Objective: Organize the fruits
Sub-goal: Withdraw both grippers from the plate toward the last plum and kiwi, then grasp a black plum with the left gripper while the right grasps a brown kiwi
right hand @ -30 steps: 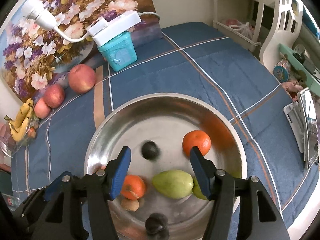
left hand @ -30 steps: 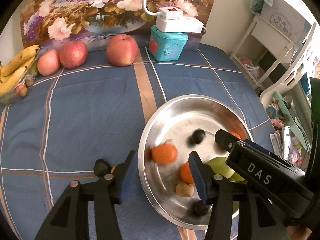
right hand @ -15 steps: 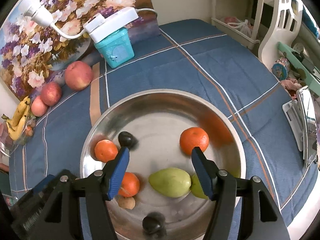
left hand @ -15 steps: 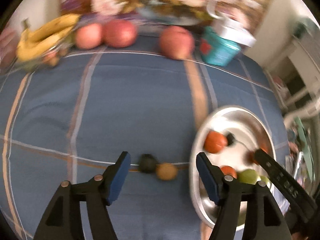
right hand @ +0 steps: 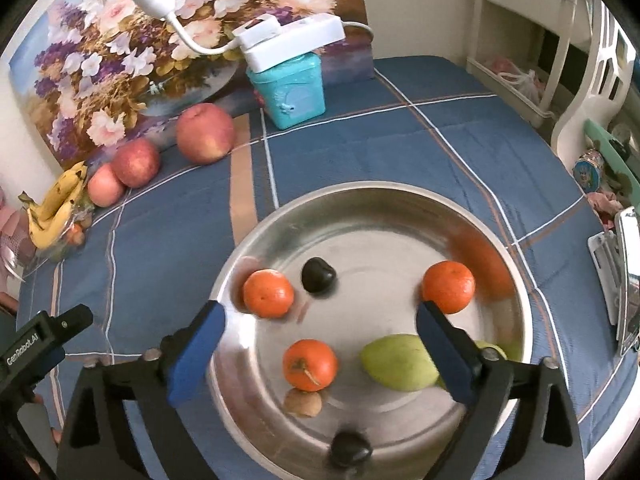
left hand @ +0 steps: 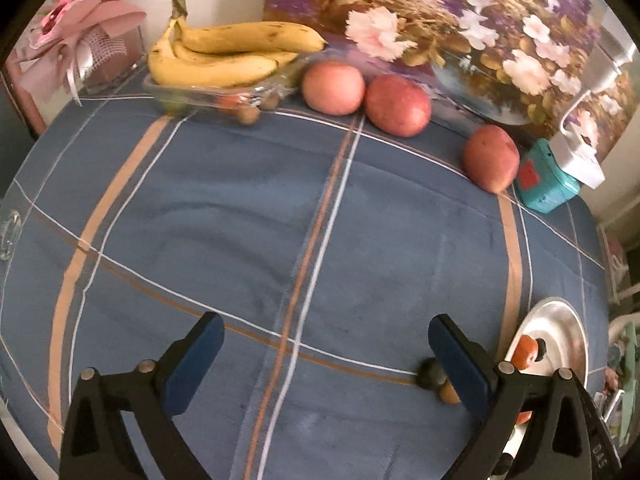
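A blue plaid tablecloth lay under my spread, empty left gripper. My right gripper, fingers also apart, hovered over the round steel bowl holding three oranges, a green pear and dark small fruits.

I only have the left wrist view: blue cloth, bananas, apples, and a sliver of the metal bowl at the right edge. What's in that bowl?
Observer: Three oranges; the nearest orange has a stem.
Operator: Anything green?
Observer: A green mango lies by the right gripper, which is open above the metal bowl.
Operator: Any dark fruit inside?
Observer: Yes, a dark fruit sits beside the left orange.
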{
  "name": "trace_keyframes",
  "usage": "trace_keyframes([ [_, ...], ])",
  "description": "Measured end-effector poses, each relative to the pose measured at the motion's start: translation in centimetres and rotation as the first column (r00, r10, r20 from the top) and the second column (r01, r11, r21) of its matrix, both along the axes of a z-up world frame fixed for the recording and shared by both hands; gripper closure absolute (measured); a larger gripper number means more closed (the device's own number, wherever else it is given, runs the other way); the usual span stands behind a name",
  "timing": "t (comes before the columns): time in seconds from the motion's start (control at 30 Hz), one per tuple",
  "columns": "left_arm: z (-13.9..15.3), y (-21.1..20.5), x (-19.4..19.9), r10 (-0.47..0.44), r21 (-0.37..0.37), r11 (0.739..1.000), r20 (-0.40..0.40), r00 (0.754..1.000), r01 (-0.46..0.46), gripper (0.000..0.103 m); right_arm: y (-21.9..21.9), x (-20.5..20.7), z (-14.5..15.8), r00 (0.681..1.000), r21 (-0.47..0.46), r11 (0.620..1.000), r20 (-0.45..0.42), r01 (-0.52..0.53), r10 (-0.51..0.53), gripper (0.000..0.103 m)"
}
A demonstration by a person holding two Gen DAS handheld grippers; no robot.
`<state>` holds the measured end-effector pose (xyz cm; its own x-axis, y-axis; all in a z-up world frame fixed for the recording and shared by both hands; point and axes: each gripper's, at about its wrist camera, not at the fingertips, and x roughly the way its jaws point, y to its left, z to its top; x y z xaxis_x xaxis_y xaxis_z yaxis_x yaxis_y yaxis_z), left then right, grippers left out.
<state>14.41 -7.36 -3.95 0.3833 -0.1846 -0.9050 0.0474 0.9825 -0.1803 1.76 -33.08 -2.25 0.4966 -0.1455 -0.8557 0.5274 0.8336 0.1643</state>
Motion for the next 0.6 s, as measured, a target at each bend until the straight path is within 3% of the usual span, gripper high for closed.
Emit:
trace_keyframes([
  [0.17,-0.7,-0.6,-0.1,-0.032,-0.012,0.999,-0.004,0.999,0.032,0.0,0.6,0.6,-0.4,0.999,0.002,1.0,-0.025,-0.02,0.02,0.006],
  [0.5,-4.5,-4.1,-0.7,-0.129,-0.043,0.991,-0.117,0.985,0.125,0.0,0.3,0.6,-1.4,0.997,0.002,1.0,-0.075,-0.014,0.014,0.006],
  [0.6,-4.9,-5.2,-1.2,-0.146,-0.056,0.989,-0.116,0.983,0.14,0.001,0.0,0.5,-1.5,0.997,0.009,1.0,-0.074,-0.004,0.005,0.006],
])
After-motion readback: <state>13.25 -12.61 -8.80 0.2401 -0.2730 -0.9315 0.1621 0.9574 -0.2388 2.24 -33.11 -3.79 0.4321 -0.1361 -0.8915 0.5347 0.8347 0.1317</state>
